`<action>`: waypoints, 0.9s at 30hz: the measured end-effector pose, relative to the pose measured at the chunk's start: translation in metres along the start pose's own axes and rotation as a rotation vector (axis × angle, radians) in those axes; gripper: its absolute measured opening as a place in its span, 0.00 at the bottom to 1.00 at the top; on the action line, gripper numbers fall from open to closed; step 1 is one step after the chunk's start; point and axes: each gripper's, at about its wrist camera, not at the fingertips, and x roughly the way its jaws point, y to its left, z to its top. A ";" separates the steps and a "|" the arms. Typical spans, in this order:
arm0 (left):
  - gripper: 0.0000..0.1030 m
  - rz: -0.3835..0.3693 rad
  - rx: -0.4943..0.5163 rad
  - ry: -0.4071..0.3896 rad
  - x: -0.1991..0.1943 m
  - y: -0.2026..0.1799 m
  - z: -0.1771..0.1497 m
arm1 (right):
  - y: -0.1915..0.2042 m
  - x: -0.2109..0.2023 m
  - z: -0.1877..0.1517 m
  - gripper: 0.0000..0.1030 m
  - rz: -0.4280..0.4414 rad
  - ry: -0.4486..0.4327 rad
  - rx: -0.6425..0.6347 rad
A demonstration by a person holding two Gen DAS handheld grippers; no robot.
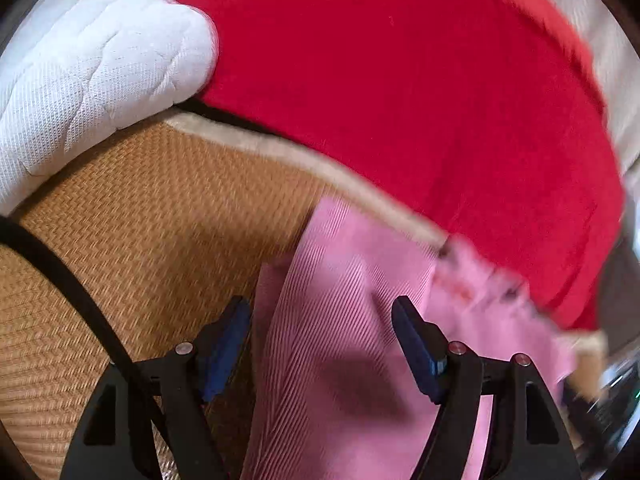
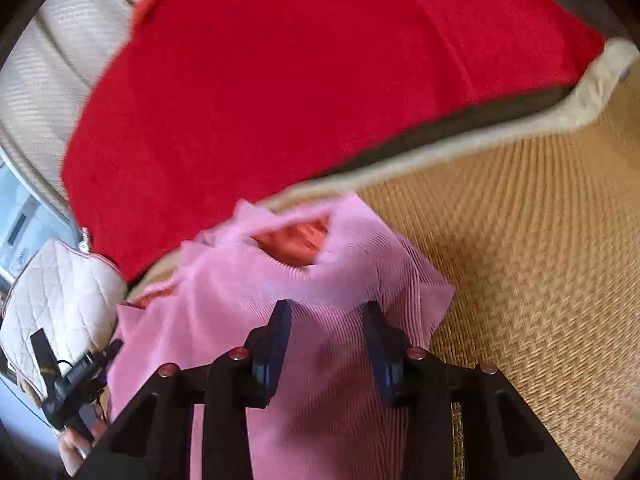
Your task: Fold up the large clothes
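A pink ribbed knit garment [image 1: 340, 320] lies on a woven straw mat [image 1: 140, 220]. In the right wrist view the garment [image 2: 320, 280] shows its neck opening with an orange lining [image 2: 294, 242]. My left gripper [image 1: 322, 312] is open just above the cloth, its jaws wide apart with nothing between them. My right gripper [image 2: 326, 314] is open over the garment's upper part, below the neck opening. The left gripper [image 2: 68, 388] also shows at the lower left of the right wrist view, held in a hand.
A red blanket [image 1: 400, 80] lies beyond the mat's beige border [image 1: 280, 148]; it also shows in the right wrist view [image 2: 300, 80]. A white quilted pillow [image 1: 88, 80] sits at the left. A cream quilted cushion [image 2: 60, 300] lies by the garment's left side. A black cable [image 1: 72, 292] crosses the mat.
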 end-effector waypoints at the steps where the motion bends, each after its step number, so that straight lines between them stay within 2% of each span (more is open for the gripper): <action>1: 0.72 -0.016 -0.001 -0.021 -0.004 -0.001 0.007 | 0.007 -0.006 -0.002 0.41 0.029 -0.026 -0.014; 3: 0.72 -0.019 0.031 -0.048 -0.005 -0.010 0.016 | 0.021 -0.008 -0.005 0.41 0.118 -0.044 -0.022; 5: 0.75 -0.016 0.052 -0.052 -0.001 -0.020 0.023 | 0.038 -0.004 -0.012 0.41 0.192 -0.027 -0.042; 6: 0.77 -0.023 0.060 -0.040 0.005 -0.026 0.024 | 0.051 0.001 -0.017 0.41 0.229 0.001 -0.067; 8: 0.78 -0.041 0.092 -0.001 0.021 -0.039 0.022 | 0.068 0.019 -0.021 0.41 0.249 0.053 -0.101; 10: 0.78 -0.012 0.146 0.038 0.040 -0.050 0.019 | 0.075 0.032 -0.028 0.42 0.220 0.096 -0.112; 12: 0.78 0.076 0.184 0.058 0.056 -0.054 0.014 | 0.072 0.045 -0.022 0.42 0.190 0.090 -0.099; 13: 0.78 0.112 0.169 0.070 0.064 -0.050 0.014 | 0.070 0.045 -0.021 0.42 0.178 0.075 -0.090; 16: 0.78 0.082 0.094 0.046 0.062 -0.037 0.020 | 0.054 0.051 -0.003 0.42 0.079 0.018 -0.032; 18: 0.78 0.113 0.059 0.008 0.054 -0.030 0.023 | 0.034 0.058 0.005 0.42 0.073 0.020 0.039; 21: 0.78 0.090 0.018 -0.079 0.029 -0.027 0.025 | 0.023 0.048 0.010 0.43 0.061 -0.024 0.088; 24: 0.78 0.076 0.060 -0.160 -0.003 -0.037 0.021 | 0.021 0.027 0.013 0.51 0.107 -0.084 0.117; 27: 0.78 0.027 0.137 -0.162 -0.028 -0.056 0.003 | 0.019 0.004 0.012 0.52 0.124 -0.105 0.089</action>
